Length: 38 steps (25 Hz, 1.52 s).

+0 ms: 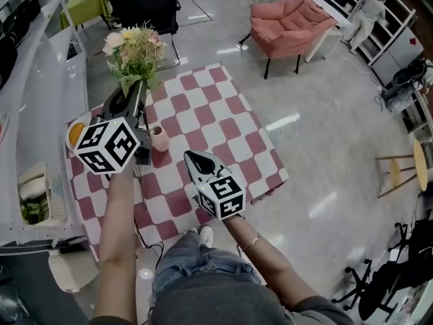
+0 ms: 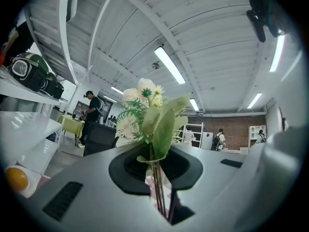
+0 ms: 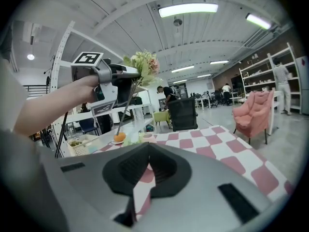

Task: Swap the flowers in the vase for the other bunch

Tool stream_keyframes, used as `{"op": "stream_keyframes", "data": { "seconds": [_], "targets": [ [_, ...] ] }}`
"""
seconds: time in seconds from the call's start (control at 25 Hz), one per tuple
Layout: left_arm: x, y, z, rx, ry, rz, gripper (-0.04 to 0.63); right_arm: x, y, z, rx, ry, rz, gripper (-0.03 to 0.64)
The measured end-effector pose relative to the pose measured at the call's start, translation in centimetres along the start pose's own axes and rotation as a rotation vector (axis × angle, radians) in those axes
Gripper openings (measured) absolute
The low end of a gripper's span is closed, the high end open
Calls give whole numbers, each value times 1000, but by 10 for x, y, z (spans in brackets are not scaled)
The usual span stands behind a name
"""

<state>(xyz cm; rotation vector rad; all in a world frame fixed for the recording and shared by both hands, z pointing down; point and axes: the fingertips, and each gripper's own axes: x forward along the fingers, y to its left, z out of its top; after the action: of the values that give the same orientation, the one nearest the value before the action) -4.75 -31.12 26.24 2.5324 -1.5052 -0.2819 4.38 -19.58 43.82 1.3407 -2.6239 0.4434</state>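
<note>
Red-and-white checked cloth (image 1: 223,124) covered the surface in front of you. Its far and right edges gave onto wide, bare, glossy floor. A salmon-pink upholstered armchair (image 1: 287,19) and a black office chair (image 1: 152,2) stood well beyond the far edge. White shelving (image 1: 34,100) ran close along the left side, so your open room lay to the right and ahead.

Your left gripper (image 1: 134,93) pointed about level above the left part of the cloth. Its jaws were narrowed onto the thin green stems (image 2: 159,197) of a bunch of cream, pink and green artificial flowers (image 1: 135,46). The blooms stood up past the jaw tips. In the right gripper view the stems hung out below the jaws.

The small pink ceramic vase (image 1: 160,138) stood upright on the cloth, just to the right of that gripper's marker cube in the head view. An orange on a white plate (image 1: 76,133) lay near the left edge.

Your right gripper (image 1: 193,160) hovered over the near middle of the cloth, a little right of the vase and apart from it. Its jaws were drawn together with nothing between them.
</note>
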Motion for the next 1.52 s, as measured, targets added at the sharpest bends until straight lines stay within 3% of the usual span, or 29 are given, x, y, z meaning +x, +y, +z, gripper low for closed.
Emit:
{"op": "stream_keyframes", "data": {
  "seconds": [0.6,1.0,1.52],
  "targets": [
    [56,10,12,6,-36,-44,54,36,-13,11,-7,16,29,11],
    [69,27,-10,30,-25,-32,54,65,-4,8,-15,41,84,11],
    [71,37,-38,48,-41,3,54,76,-10,-1,-17,85,84,11]
  ]
}}
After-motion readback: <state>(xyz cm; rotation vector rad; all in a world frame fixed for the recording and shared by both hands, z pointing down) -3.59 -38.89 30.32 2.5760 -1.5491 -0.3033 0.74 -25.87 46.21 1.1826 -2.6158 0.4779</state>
